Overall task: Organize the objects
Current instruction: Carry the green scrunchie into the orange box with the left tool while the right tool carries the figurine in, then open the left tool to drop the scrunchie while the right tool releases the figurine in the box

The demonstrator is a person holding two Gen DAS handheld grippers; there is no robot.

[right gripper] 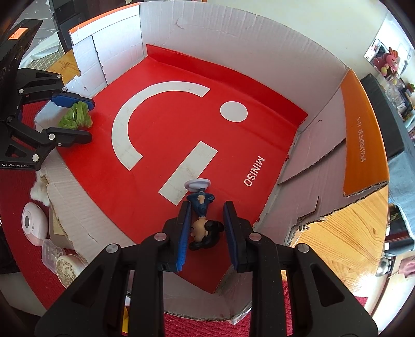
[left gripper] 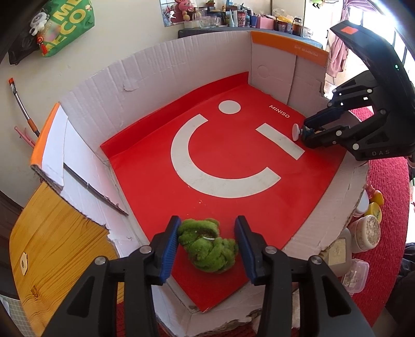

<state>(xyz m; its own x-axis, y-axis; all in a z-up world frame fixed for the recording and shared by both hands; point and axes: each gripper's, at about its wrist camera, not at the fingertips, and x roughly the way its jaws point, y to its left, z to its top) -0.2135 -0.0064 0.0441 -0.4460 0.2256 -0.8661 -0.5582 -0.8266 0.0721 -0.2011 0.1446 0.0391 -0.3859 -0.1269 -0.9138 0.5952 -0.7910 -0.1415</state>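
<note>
Left fingers [left gripper: 172,248] apart beside green toy [left gripper: 207,246]

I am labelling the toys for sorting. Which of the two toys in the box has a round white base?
The dark-haired figurine in blue, lying on its side; the green fuzzy toy has no base.

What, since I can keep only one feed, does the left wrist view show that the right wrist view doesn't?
Only left wrist: a green bag hanging on the wall. Only right wrist: the figurine's black-haired head and a pink egg-shaped device outside the box. Both: the cardboard box with its red liner, the green fuzzy toy between the left gripper's fingers, and the figurine in the right gripper.
</note>
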